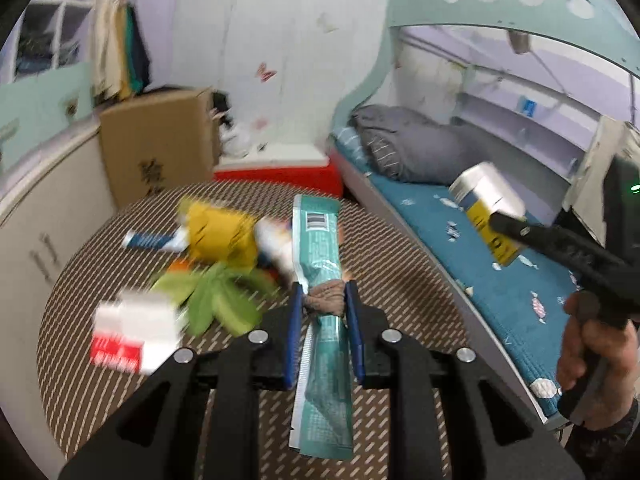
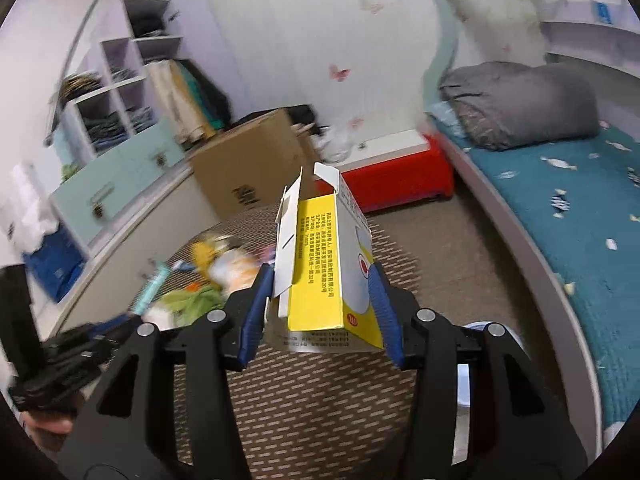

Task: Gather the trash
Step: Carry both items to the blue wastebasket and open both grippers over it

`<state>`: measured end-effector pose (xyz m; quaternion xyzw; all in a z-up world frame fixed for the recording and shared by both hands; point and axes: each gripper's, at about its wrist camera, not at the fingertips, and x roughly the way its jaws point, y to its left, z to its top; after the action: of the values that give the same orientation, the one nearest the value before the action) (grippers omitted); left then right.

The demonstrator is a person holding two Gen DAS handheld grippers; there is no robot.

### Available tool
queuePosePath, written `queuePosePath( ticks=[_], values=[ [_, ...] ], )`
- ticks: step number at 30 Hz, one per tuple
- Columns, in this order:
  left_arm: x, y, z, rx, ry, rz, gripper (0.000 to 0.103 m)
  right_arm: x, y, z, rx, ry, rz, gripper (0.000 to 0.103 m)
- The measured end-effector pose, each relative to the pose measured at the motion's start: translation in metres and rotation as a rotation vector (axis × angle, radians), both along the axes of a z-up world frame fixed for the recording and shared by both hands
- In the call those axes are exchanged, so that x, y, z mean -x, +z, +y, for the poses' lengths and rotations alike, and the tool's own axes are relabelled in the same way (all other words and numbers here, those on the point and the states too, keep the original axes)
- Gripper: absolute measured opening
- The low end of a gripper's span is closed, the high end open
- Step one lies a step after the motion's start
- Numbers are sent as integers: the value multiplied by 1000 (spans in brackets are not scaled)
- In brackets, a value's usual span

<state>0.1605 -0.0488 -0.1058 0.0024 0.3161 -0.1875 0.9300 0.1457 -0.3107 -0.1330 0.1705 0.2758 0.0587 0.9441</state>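
Two bits of trash were up: left hand-held gripper (image 1: 320, 300) pinched a teal wrapper (image 1: 320, 240); right hand-held gripper (image 2: 320, 300) squeezed a yellow box (image 2: 332, 264); next, prob. find a bin & drop both.

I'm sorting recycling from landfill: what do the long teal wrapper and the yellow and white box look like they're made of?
The teal wrapper looks like thin glossy plastic film, possibly foil-lined: it creases, shines and has a crimped, sealed edge. The yellow and white box looks like thin coated cardboard: sharp folds, an open tuck flap, a slightly glossy printed face.
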Motion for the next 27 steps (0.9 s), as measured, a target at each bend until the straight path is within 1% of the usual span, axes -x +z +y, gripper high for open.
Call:
queuePosePath(
  ticks=[3,5,7,9,11,12,14,15,16,17,19,20,23,26,27],
  values=[
    [-20,6,-35,-7,-57,-14,20,-16,-18,-38,-24,-65,56,49],
    [-32,5,-55,-5,-91,-4,20,-26,-35,-65,-50,-103,96,49],
    [-46,2,-78,-2,-135,14,20,-41,-59,-92,-95,-136,146,47],
    [-67,-7,-101,-1,-172,50,20,-58,-87,-114,-129,-158,199,44],
    [-76,-17,-119,-3,-193,86,20,-73,-115,-129,-147,-170,245,37],
    [-82,-23,-127,-1,-204,106,20,-83,-134,-140,-148,-197,287,37],
    [-91,-33,-142,-9,-223,130,20,-91,-158,-156,-156,-240,343,37],
    [-93,-36,-148,-16,-235,134,20,-88,-167,-164,-178,-263,354,37],
    [-97,-40,-155,-23,-251,143,20,-85,-172,-167,-193,-273,356,44],
    [-98,-43,-160,-30,-262,148,20,-81,-176,-170,-200,-282,353,58],
    [-106,-50,-177,-48,-280,163,20,-70,-181,-174,-205,-293,345,66],
    [-107,-54,-184,-53,-287,169,20,-66,-183,-176,-213,-299,344,72],
    [-113,-63,-209,-66,-320,191,20,-52,-184,-190,-247,-332,323,85],
    [-118,-77,-243,-83,-359,230,20,-36,-172,-201,-273,-369,281,93],
    [-120,-83,-255,-90,-371,244,20,-30,-167,-203,-270,-381,265,95]
  ],
)
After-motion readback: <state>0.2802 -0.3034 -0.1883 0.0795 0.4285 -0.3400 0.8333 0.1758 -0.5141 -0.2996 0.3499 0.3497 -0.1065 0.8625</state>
